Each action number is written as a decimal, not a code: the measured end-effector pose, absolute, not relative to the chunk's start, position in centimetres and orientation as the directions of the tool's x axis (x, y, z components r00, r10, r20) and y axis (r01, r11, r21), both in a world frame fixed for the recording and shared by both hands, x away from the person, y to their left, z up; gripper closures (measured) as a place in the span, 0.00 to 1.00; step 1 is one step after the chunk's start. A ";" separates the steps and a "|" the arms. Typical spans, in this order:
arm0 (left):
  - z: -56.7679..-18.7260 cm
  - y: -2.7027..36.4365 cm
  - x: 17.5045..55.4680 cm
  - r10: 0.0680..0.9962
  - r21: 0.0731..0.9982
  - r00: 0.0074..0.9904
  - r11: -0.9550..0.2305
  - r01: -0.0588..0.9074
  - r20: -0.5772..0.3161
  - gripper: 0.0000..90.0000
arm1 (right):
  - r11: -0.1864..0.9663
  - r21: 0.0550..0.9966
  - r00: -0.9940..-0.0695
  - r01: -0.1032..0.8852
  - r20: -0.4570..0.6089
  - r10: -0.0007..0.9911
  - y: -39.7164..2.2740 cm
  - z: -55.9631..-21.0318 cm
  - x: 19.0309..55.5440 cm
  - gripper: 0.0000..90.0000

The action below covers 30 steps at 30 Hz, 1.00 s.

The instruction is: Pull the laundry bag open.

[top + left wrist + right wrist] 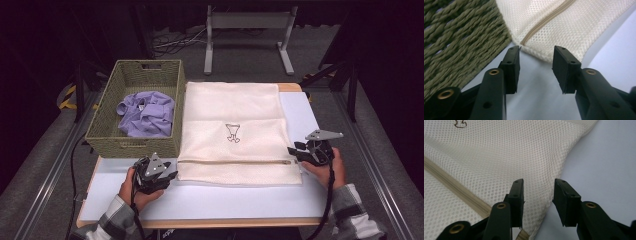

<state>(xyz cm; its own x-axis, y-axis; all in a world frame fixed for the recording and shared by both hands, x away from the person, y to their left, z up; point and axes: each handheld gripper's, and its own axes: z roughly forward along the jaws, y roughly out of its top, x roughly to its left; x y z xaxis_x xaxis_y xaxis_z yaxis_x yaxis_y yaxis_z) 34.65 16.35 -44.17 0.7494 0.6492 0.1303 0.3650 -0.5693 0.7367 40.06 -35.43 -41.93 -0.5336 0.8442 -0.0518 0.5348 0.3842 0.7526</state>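
Observation:
A cream mesh laundry bag [232, 132] with a zipper [235, 161] near its front edge lies flat on the white table [225, 200]. My left gripper [172, 174] sits at the bag's front left corner [544, 53], jaws apart with nothing between the pads. My right gripper [295, 150] is at the bag's right edge [549, 202], by the zipper's end; its jaws stand apart over the mesh edge without pressing it. A small dark drawing [232, 133] marks the bag's middle.
A woven olive basket [115, 142] holding a crumpled lilac shirt [147, 112] stands at the table's left, touching the bag's left side. A grey metal stand [247, 40] is on the floor behind the table. Bare table lies in front of the bag.

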 end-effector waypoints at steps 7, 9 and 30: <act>-44.4 16.4 34.9 0.670 0.745 0.733 -0.549 0.379 0.121 0.47 | 0.379 0.748 -0.534 0.545 -0.039 0.845 -35.7 -42.5 38.0 0.65; -44.5 16.1 34.9 0.663 0.742 0.738 -0.555 0.376 0.122 0.47 | 0.375 0.743 -0.530 0.555 -0.032 0.848 -35.7 -42.7 37.6 0.64; -45.1 15.6 35.2 0.678 0.740 0.730 -0.537 0.405 0.092 0.29 | 0.363 0.732 -0.539 0.576 0.007 0.842 -36.1 -43.9 35.9 0.51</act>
